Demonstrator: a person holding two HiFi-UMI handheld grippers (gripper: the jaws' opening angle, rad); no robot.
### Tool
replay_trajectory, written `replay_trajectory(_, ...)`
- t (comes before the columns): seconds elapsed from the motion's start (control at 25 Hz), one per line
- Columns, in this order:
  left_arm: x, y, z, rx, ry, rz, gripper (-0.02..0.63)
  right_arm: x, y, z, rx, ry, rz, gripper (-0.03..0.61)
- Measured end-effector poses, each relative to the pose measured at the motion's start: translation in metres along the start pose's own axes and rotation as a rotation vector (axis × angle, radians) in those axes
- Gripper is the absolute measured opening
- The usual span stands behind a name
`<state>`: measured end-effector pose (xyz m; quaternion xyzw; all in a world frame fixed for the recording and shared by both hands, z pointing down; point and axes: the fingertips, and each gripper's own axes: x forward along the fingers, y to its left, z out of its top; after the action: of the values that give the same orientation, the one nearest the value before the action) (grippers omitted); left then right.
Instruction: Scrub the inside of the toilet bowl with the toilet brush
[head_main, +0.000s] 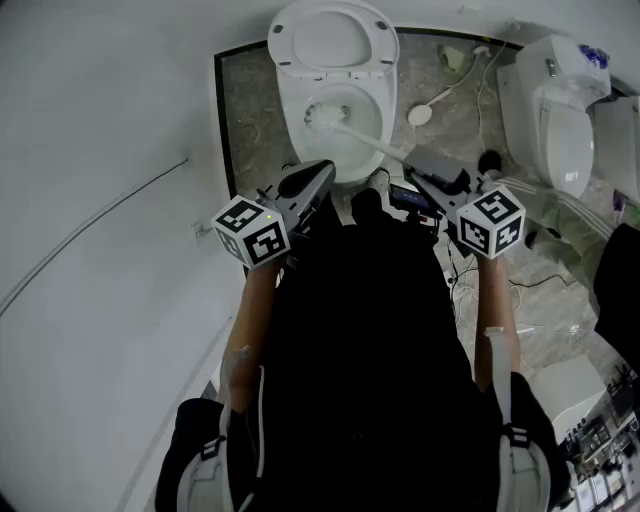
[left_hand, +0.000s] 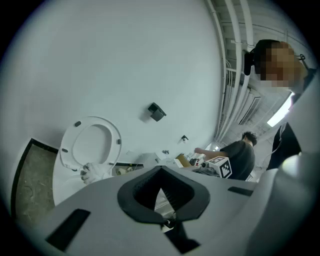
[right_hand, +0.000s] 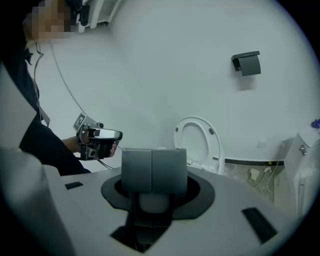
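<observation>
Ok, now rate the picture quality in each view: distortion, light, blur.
Head view: sharp, but the person's dark clothing swallows the lower middle, while the toilet bowl reads bright. Left gripper view: strong fisheye, black corners, a mosaic patch upper right. Right gripper view: same fisheye, mosaic patch upper left, the right gripper close and soft.
</observation>
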<state>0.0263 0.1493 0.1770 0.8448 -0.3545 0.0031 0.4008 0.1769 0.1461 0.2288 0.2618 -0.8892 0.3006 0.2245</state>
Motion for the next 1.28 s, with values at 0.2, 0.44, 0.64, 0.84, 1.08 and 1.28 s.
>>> replay_trajectory(0.2, -0.005, 0.001, -0.001, -0.005, -0.001, 0.005, 0.011, 0.002, -0.001, 0.0, 0.022, -0.009, -0.015, 0.163)
replay_trajectory(0.44, -0.006, 0.004, 0.001, -0.013, -0.003, 0.012, 0.011, 0.005, -0.001, -0.001, 0.034, 0.004, -0.017, 0.163)
replay_trajectory(0.64, -0.003, 0.012, -0.002, -0.019, 0.003, 0.008, 0.011, 0.012, -0.004, -0.003, 0.044, 0.008, -0.018, 0.163)
replay_trajectory(0.84, -0.003, 0.013, -0.003, -0.022, 0.018, -0.002, 0.011, 0.015, -0.004, -0.004, 0.052, 0.009, -0.03, 0.163)
replay_trajectory(1.08, -0.007, 0.019, -0.003, -0.016, 0.035, -0.011, 0.011, 0.022, -0.005, -0.01, 0.07, 0.009, -0.053, 0.163)
replay_trajectory(1.28, -0.007, 0.026, 0.0, -0.008, 0.036, -0.008, 0.011, 0.033, -0.01, -0.02, 0.076, 0.02, -0.061, 0.163)
